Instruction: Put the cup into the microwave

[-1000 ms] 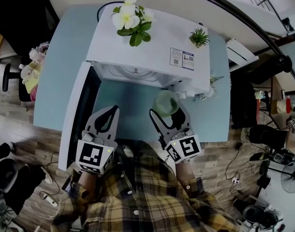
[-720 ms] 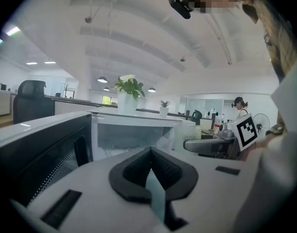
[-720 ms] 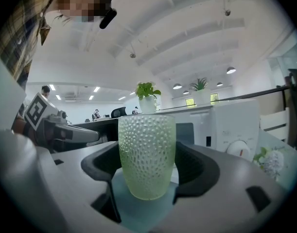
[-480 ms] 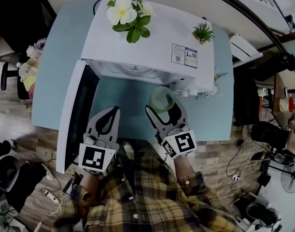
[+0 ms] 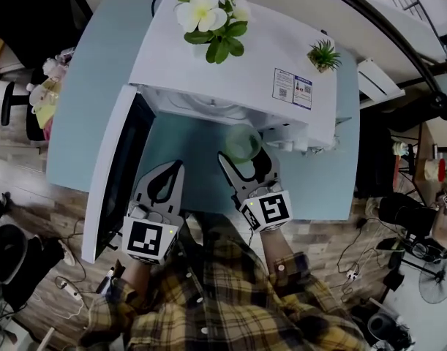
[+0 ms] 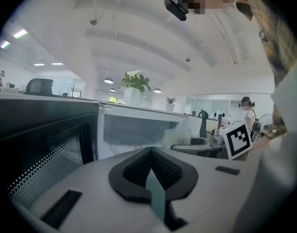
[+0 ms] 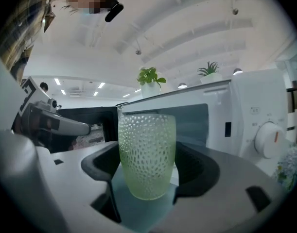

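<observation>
A pale green dimpled glass cup (image 7: 147, 154) stands upright between the jaws of my right gripper (image 7: 150, 171), which is shut on it. In the head view the cup (image 5: 243, 143) is held just in front of the white microwave (image 5: 238, 57), near the right part of its open cavity (image 5: 201, 112). The microwave door (image 5: 117, 170) hangs open to the left. My left gripper (image 5: 167, 179) is shut with nothing in it, to the left of the cup above the blue table (image 5: 186, 159). From the left gripper view the cavity (image 6: 133, 132) lies straight ahead.
A potted white flower (image 5: 212, 13) and a small green plant (image 5: 324, 53) sit on top of the microwave. The control panel with a dial (image 7: 268, 140) is right of the cavity. Chairs, cables and clutter lie on the floor around the table.
My right gripper has carried the cup a little left and forward, closer to the microwave opening. The left gripper has stayed about where it was.
</observation>
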### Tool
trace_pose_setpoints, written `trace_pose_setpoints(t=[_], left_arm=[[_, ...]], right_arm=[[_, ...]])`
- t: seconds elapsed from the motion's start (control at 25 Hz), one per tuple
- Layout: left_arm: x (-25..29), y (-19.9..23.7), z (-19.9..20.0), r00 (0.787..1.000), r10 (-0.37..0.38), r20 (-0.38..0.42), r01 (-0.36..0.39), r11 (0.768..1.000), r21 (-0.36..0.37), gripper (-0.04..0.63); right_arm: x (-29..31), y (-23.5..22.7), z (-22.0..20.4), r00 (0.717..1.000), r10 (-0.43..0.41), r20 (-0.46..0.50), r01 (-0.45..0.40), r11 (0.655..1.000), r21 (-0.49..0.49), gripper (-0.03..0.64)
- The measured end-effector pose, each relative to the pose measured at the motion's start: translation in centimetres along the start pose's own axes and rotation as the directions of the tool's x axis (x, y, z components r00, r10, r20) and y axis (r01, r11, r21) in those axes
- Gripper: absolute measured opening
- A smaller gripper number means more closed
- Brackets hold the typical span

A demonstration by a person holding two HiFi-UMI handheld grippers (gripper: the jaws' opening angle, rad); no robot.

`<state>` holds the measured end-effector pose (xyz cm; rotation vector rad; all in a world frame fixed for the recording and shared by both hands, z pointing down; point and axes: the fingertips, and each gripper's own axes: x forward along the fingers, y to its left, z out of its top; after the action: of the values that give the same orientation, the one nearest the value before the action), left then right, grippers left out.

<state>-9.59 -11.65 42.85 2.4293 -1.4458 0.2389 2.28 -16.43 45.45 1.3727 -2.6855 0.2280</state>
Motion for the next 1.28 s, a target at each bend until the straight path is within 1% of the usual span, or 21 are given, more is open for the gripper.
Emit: trace_pose_setpoints(t=[0.2, 0.56, 0.96, 1.28], left_arm=[[0.3, 0.0, -0.7, 1.0, -0.004, -0.013, 0.004, 1.0, 0.001, -0.008], [1.0, 0.0, -1.4, 1.0, 0.008, 0.009, -0.008, 1.0, -0.005, -0.008], [0.9, 0.4, -2.5, 0.999, 0.037, 0.014, -0.037, 0.999, -0.034, -0.008], [0.6, 0.7, -2.8, 0.999, 0.047, 0.003, -0.047, 0.999, -0.027, -0.009]], right_arm=[[1.4, 0.0, -0.6, 1.0, 0.006, 0.004, -0.006, 1.0, -0.006, 0.351], [4.2, -0.6, -2.1, 1.0, 0.0, 0.013, 0.0, 1.0, -0.01, 0.351], [6.9, -1.0, -1.6, 0.998, -0.009, 0.056, 0.01, 0.999, -0.031, 0.351], [8.9, -1.0, -1.7, 0.998, -0.004, 0.065, 0.006, 0.999, -0.041, 0.35]])
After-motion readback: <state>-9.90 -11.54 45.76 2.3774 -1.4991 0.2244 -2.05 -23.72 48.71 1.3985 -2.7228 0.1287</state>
